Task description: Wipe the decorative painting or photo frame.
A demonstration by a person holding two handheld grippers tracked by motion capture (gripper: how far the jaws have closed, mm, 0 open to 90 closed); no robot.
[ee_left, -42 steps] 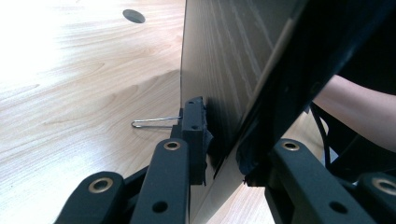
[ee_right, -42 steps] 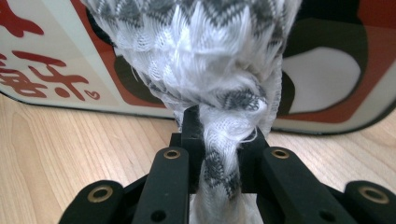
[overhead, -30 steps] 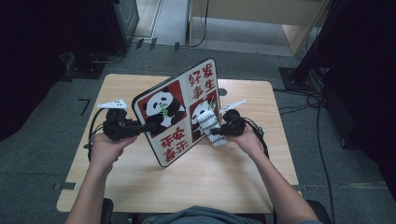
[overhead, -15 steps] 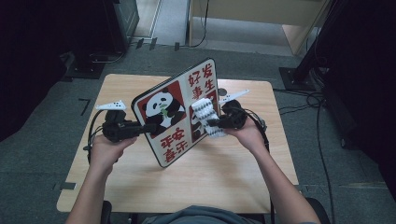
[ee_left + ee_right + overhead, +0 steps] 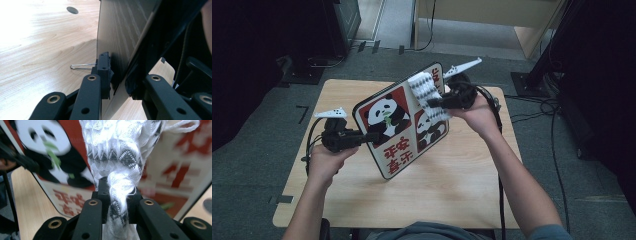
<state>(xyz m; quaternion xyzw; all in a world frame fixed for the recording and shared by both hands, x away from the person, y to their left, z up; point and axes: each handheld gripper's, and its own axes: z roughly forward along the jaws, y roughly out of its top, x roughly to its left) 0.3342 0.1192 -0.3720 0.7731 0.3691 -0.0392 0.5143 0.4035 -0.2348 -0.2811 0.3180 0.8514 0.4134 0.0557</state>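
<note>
Panda board, a flat panel printed with pandas and red characters, stands tilted on edge above a wooden table in the high view. The left gripper pinches its left edge, held by the person's left hand. The right gripper, in the right hand, is raised near the board's top right and clamps a white knitted cloth that lies against the board's face.

From the left gripper view, the board appears edge-on, showing its plain grey back, which the high view hides. The left gripper has its jaws closed on the board's lower edge. A thin wire clip sticks out beside one jaw, over the table.

From the right gripper view, the cloth shows a grey zigzag weave. The right gripper squeezes its bunched end tightly. Behind it the board is blurred, the panda chewing green bamboo.
</note>
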